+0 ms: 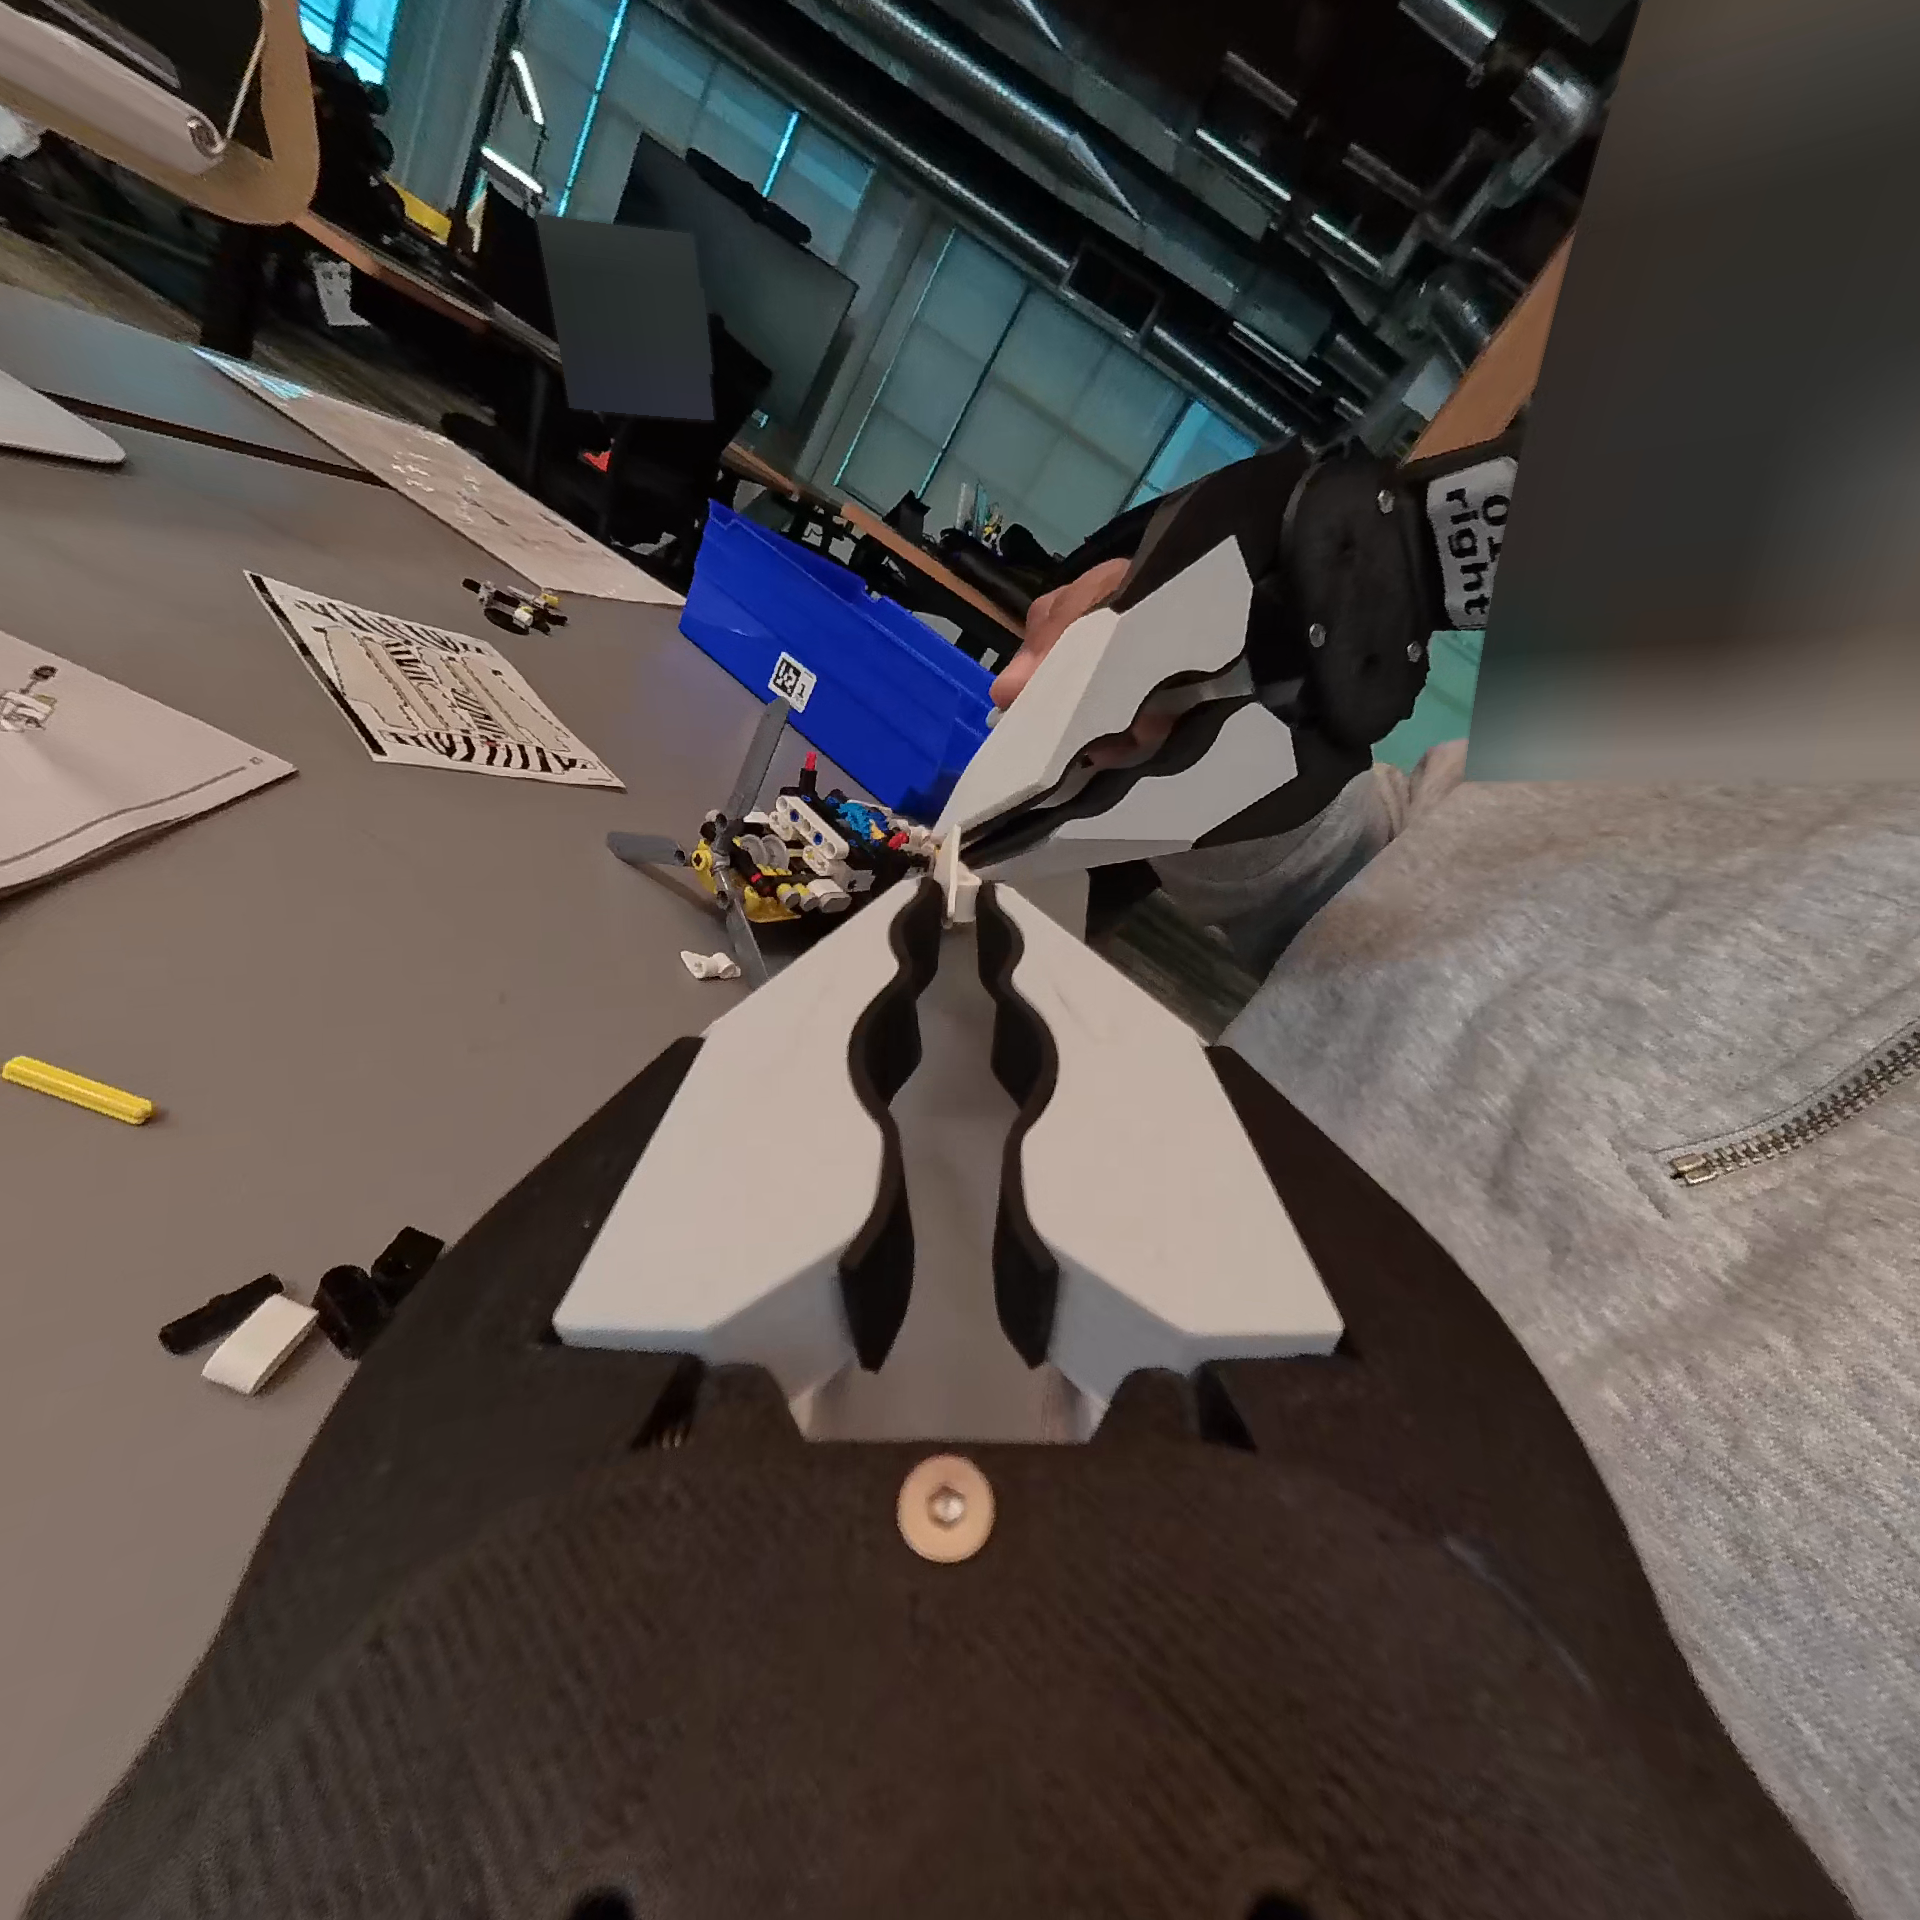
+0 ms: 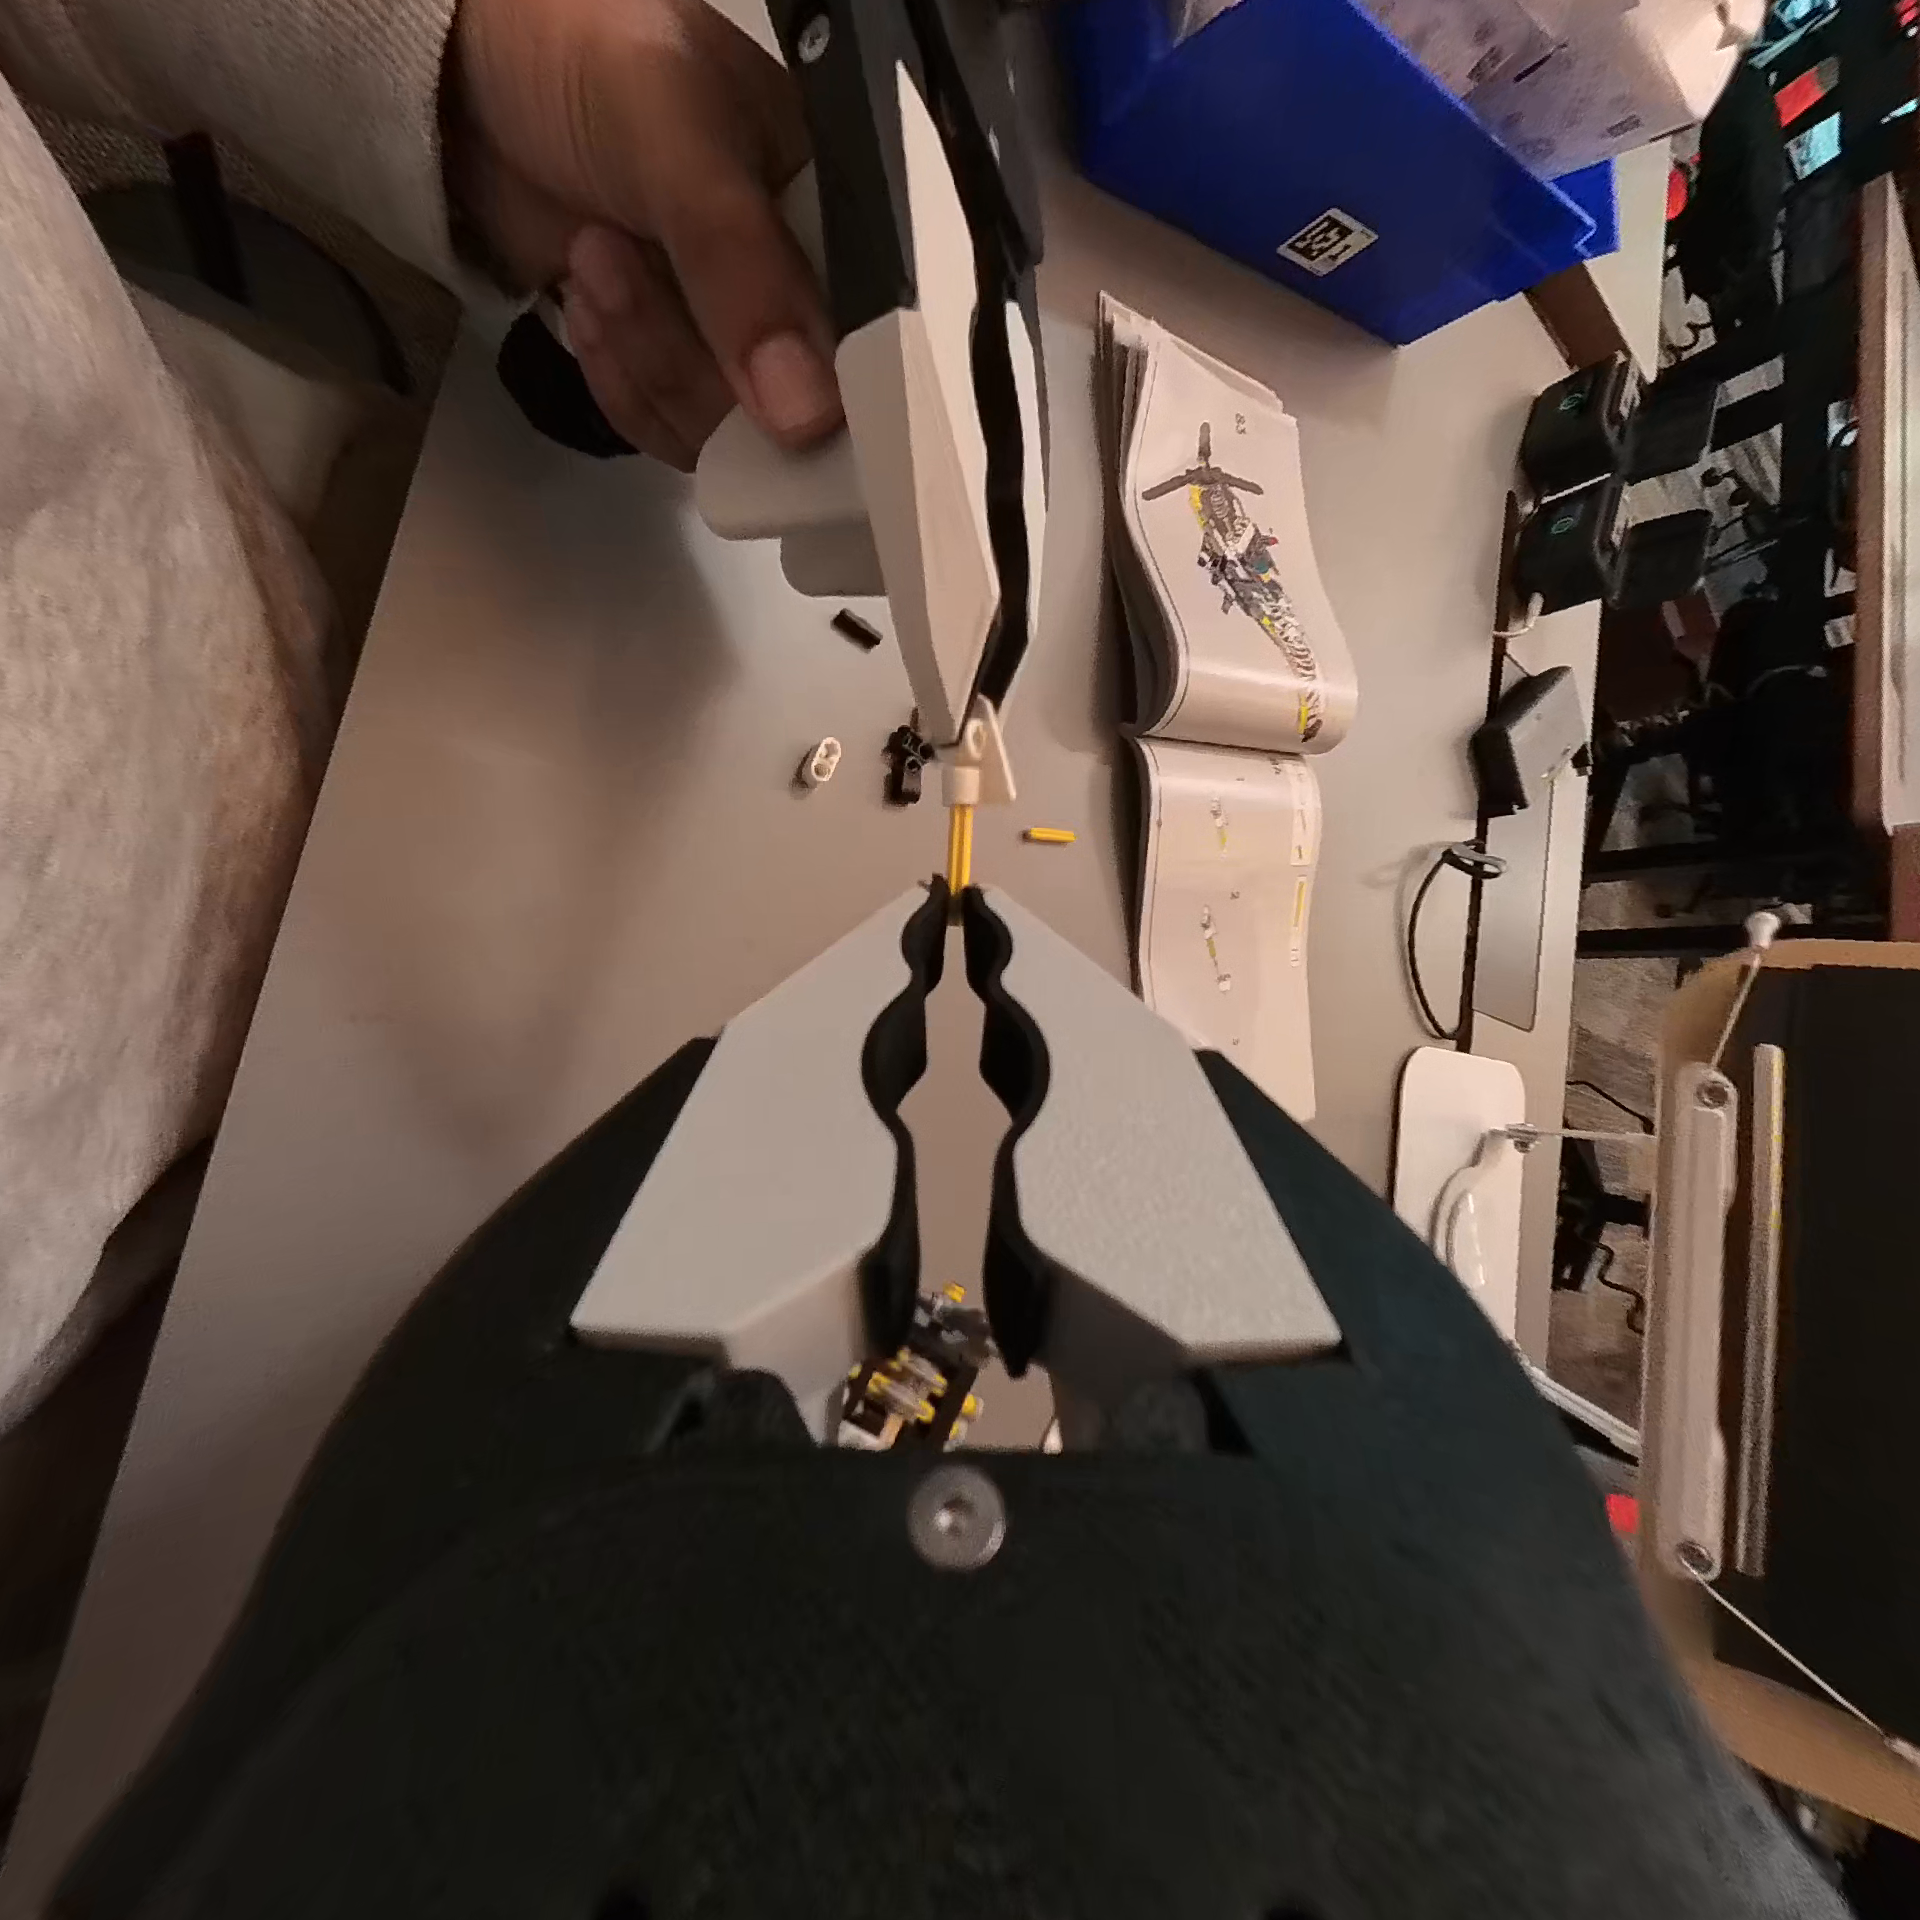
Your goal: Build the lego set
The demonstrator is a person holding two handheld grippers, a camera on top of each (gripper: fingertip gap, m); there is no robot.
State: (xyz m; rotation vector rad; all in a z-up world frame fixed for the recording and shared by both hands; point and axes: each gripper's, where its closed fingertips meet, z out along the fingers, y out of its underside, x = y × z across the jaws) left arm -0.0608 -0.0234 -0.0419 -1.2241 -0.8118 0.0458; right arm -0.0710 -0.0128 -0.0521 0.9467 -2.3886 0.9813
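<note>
You are clenching the right gripper (image 2: 954, 902) on a yellow axle (image 2: 961, 847) and the left gripper (image 1: 958, 902) on a white connector (image 2: 979, 764), lifted just beside the helicopter model (image 1: 800, 847), aligning them to mate.

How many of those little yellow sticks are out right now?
2. One yellow stick is pinched in the right gripper, its far end in the white piece held by the left gripper. The other lies loose on the table. More may be hidden.
</note>
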